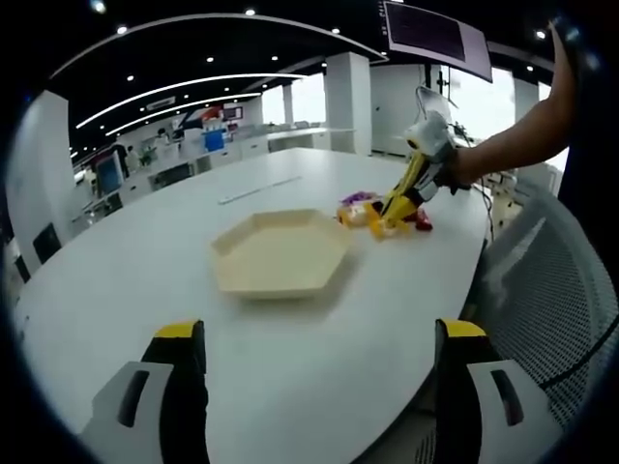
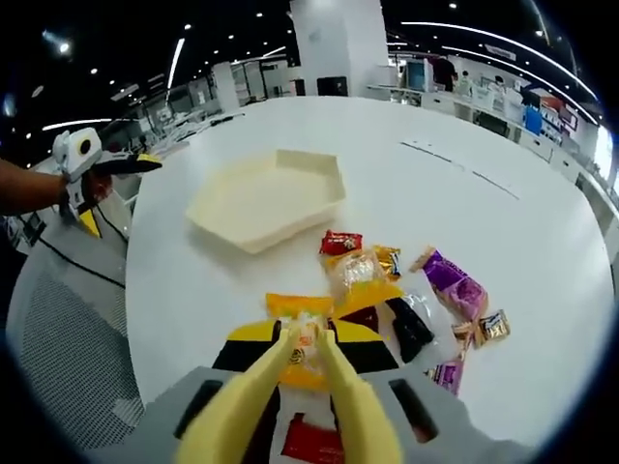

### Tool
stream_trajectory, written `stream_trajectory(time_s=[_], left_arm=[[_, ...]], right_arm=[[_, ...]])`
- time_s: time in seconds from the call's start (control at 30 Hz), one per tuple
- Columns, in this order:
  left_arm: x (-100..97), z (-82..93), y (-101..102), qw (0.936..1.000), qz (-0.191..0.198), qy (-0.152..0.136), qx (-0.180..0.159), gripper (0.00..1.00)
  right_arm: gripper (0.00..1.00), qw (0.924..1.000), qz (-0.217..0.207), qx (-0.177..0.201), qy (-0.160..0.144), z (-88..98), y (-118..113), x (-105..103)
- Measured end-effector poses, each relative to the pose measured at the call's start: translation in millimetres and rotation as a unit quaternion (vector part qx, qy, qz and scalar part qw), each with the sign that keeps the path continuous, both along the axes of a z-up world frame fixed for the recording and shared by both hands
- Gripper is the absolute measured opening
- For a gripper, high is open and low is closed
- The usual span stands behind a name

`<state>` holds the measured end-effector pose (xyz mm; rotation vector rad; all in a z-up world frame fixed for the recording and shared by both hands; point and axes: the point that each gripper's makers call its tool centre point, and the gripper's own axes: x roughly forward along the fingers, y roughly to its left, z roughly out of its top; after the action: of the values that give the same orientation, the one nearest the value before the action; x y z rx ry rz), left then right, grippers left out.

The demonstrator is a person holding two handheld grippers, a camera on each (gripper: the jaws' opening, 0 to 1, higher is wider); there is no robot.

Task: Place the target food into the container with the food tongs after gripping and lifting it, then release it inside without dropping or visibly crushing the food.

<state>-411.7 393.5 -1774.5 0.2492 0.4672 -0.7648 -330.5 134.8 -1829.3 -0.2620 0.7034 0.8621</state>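
Left gripper view: the left gripper (image 1: 319,387) hovered over the near edge of a white table (image 1: 155,261), its two black jaws with yellow tips spread wide apart and holding nothing. Beyond them lay a shallow cream hexagonal tray (image 1: 281,253), with no food in it. Farther off, the right gripper (image 1: 395,224), carried by a person's bare forearm (image 1: 513,140), reached down so that the yellow food tongs (image 1: 406,188) met a small heap of wrapped snacks (image 1: 372,211) just beside the tray's far corner. A grey mesh chair (image 1: 551,290) stood at the table's right edge.

Right gripper view: the right gripper (image 2: 308,350) drove the food tongs (image 2: 290,396), whose two yellow arms were drawn nearly together and clamped on a clear packet with an orange-yellow end (image 2: 302,333), the target food, which appeared to sit low at the table among the other snacks and well apart from the hexagonal tray (image 2: 266,198). Nearby lay a red packet (image 2: 340,242), a clear packet holding a pale pastry (image 2: 356,271), a purple wrapper (image 2: 453,283) and a small gold-wrapped sweet (image 2: 493,326). At far left, the left gripper (image 2: 145,164) was seen, jaw gap unclear from this angle.
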Motion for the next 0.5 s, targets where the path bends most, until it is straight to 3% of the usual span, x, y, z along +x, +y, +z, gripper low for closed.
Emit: stream_trajectory(time_s=[0.1,0.5], left_arm=[[-0.1,-0.4,0,1.0000,-0.001,0.000,0.001,0.95],[0.2,-0.6,0,1.0000,-0.002,0.000,0.001,0.94]], right_arm=[[0.27,0.9997,-0.016,0.014,0.012,1.6,-2,-1],[0.29,0.9959,-0.051,0.043,0.060,4.3,13,-8]])
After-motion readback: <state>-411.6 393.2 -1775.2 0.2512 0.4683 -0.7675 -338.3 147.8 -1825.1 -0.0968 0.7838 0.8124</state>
